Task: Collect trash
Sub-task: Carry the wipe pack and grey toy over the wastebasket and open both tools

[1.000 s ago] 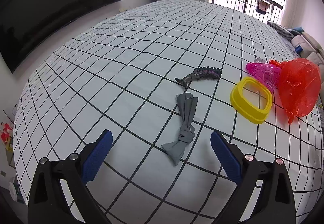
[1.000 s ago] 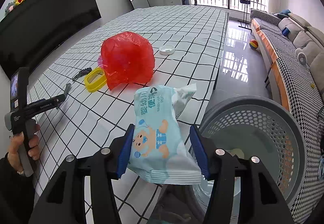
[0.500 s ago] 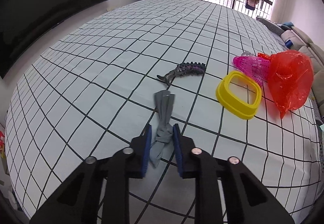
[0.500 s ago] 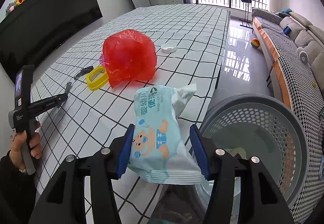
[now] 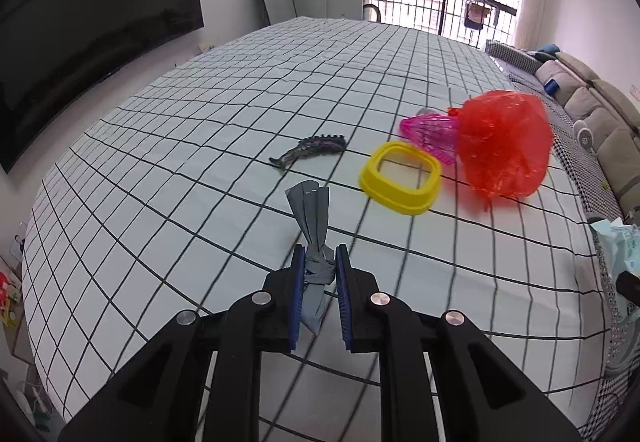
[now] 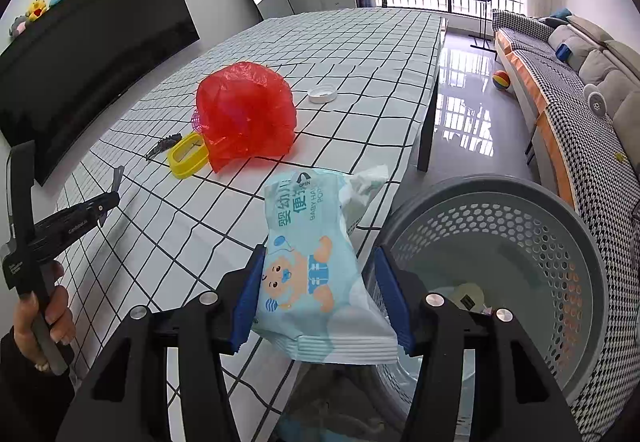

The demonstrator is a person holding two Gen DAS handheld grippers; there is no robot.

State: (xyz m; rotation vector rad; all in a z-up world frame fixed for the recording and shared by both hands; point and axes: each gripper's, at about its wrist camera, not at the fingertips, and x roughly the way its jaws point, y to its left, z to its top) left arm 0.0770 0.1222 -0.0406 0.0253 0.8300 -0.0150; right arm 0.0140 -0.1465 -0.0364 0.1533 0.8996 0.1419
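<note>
My left gripper [image 5: 319, 256] is shut on a knotted grey cloth strip [image 5: 313, 216] and holds it just above the checked tablecloth [image 5: 180, 146]. My right gripper [image 6: 318, 254] is shut on a pale blue baby wipes packet [image 6: 310, 262], held at the table's edge beside a grey perforated trash basket [image 6: 516, 242]. The left gripper also shows in the right wrist view [image 6: 110, 198], at the left. A red plastic bag [image 5: 502, 144], a yellow square ring [image 5: 400, 176], a pink mesh cone [image 5: 430, 130] and a dark toothed hair clip [image 5: 310, 150] lie on the table.
A white lid [image 6: 322, 94] lies beyond the red bag [image 6: 246, 114]. A black TV [image 6: 92, 66] hangs on the left wall. A sofa [image 6: 580, 62] stands at the right, with a small ball [image 6: 501, 79] on the glossy floor. Something pale lies in the basket.
My left gripper went from wide open to shut on the grey strip and has lifted it off the cloth. My right gripper with the wipes packet has barely moved.
</note>
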